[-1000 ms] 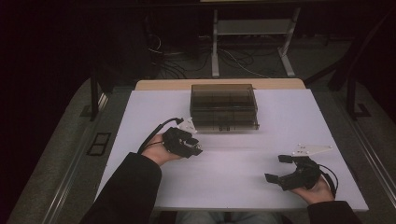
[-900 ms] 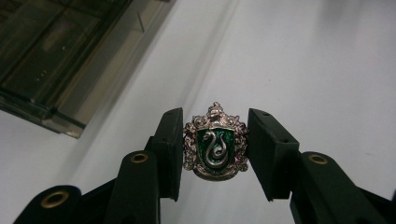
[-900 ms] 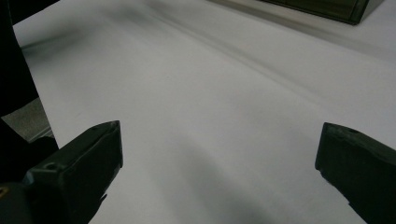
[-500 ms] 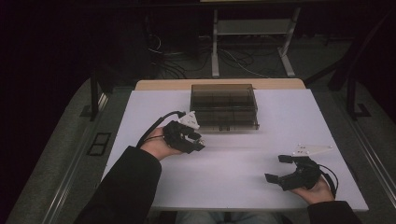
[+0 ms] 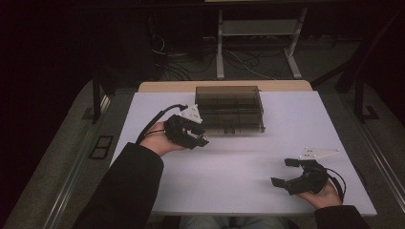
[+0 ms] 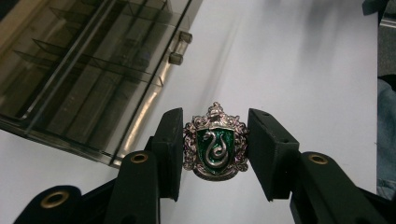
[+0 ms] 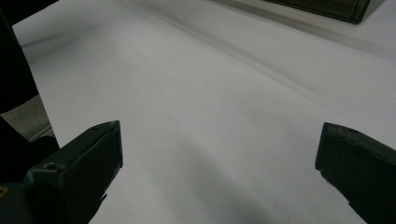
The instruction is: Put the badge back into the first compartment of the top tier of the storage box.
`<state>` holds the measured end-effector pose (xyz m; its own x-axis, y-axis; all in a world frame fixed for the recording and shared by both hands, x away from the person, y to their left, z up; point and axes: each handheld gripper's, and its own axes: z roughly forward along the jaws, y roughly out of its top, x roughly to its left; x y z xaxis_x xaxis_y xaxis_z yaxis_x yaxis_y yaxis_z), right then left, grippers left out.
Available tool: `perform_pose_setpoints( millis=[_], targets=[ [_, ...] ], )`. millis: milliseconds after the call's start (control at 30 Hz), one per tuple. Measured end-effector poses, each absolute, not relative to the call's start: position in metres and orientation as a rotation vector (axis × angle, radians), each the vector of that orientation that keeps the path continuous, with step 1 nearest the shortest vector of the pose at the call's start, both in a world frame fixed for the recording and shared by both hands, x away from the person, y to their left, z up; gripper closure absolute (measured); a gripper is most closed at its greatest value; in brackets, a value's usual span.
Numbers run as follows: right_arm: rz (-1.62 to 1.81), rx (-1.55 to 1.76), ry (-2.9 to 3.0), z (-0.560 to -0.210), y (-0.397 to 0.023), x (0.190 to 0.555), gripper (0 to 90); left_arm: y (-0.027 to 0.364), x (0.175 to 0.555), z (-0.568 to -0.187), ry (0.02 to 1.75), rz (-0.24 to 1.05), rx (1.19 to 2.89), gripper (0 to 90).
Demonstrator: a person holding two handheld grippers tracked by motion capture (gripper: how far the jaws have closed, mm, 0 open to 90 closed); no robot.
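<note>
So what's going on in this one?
A person holds a crest badge, green with a silver snake, clamped in the left gripper above the white table, beside a smoky plastic organizer box. The right gripper rests near the table's front edge, jaws wide open and empty.

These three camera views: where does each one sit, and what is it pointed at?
High view: above the table's near side, looking forward and down; both sleeves, hands and claws.
Left gripper view: on the left claw, looking between its jaws at the green crest badge they clamp.
Right gripper view: on the open right claw, facing bare tabletop.
All three catch the smoky compartment box.
</note>
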<state>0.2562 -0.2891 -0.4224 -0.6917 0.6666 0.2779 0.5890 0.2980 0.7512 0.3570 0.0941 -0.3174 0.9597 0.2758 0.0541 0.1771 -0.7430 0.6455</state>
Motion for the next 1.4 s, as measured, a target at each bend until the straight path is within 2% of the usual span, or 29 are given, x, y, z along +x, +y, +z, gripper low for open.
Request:
perform_pose_setpoints(
  millis=[433, 1400],
  targets=[
    [1.362, 1.182, 2.463, -0.422, -0.290, 0.257, 0.5, 0.096, 0.373, -0.306, 0.341, 0.209, 2.418, 56.4],
    [1.362, 1.182, 2.465, -0.423, -0.289, 0.257, 0.5, 0.095, 0.409, -0.317, 0.490, 0.215, 2.297, 56.4]
  ],
)
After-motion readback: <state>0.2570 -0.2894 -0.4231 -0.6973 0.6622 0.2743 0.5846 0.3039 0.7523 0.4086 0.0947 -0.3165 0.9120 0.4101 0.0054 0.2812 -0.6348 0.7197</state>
